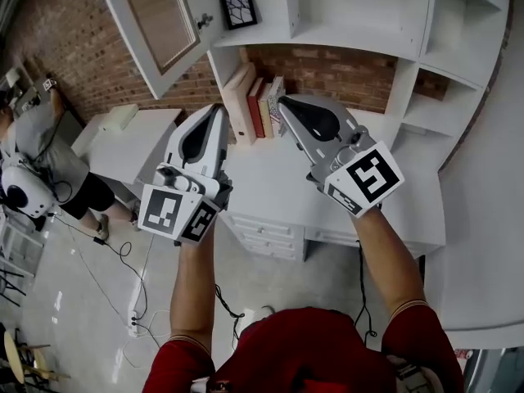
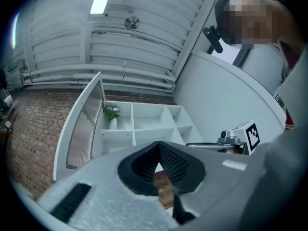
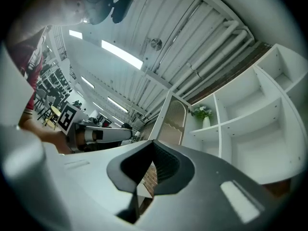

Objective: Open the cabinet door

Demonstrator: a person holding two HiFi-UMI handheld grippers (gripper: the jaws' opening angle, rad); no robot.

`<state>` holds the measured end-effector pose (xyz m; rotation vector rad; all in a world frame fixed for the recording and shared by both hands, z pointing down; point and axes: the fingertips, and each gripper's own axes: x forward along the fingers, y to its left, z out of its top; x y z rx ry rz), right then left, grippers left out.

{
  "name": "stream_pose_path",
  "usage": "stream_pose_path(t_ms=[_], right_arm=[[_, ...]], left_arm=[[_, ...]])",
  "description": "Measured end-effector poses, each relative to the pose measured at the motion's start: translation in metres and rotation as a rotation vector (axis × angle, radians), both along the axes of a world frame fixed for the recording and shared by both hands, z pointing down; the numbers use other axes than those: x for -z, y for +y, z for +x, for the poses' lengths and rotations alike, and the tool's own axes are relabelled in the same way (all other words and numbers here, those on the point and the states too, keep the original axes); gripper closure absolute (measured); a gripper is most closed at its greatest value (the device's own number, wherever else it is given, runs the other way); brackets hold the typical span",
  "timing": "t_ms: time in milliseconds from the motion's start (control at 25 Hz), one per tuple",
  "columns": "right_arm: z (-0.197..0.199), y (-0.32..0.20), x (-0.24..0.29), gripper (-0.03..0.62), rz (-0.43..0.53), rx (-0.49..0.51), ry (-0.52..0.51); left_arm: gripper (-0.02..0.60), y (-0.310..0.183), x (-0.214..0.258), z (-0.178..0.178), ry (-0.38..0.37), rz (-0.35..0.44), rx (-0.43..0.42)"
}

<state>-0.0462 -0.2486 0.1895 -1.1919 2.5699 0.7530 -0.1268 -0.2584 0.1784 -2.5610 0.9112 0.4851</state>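
Door [image 1: 160, 23] stands open, both grippers empty and clear of it.
Head view: the door hangs wide open at the upper left of the shelf unit [image 1: 360, 15], knob [image 1: 205, 20] on its free edge, well apart from both grippers. The left gripper [image 1: 219, 109] and right gripper [image 1: 282, 101] are side by side over the white worktop [image 1: 270, 178], tips toward the leaning books [image 1: 254, 105], touching nothing. Jaws on both are together with nothing between them. A framed picture [image 1: 239, 9] sits on the shelf just beside the knob. The gripper views show a small plant [image 2: 112, 112] in the opened compartment next to the door.
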Motion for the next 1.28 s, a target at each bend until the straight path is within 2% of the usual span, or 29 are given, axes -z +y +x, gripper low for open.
stream_pose_path(t_ms=[280, 520, 1280], right_arm=[[-0.007, 0.010, -0.023, 0.582, -0.034, -0.045, -0.124], [-0.008, 0.016, -0.041, 0.582, -0.054, -0.108, -0.166], [-0.020, 0.013, -0.054, 0.582, -0.062, -0.153, -0.132]], left_arm=[[0.577, 0.011, -0.032, -0.020, -0.036, -0.027, -0.027], [0.577, 0.011, -0.046, -0.035, -0.031, -0.039, -0.029], [0.577, -0.003, -0.063, -0.049, -0.004, -0.079, -0.079]])
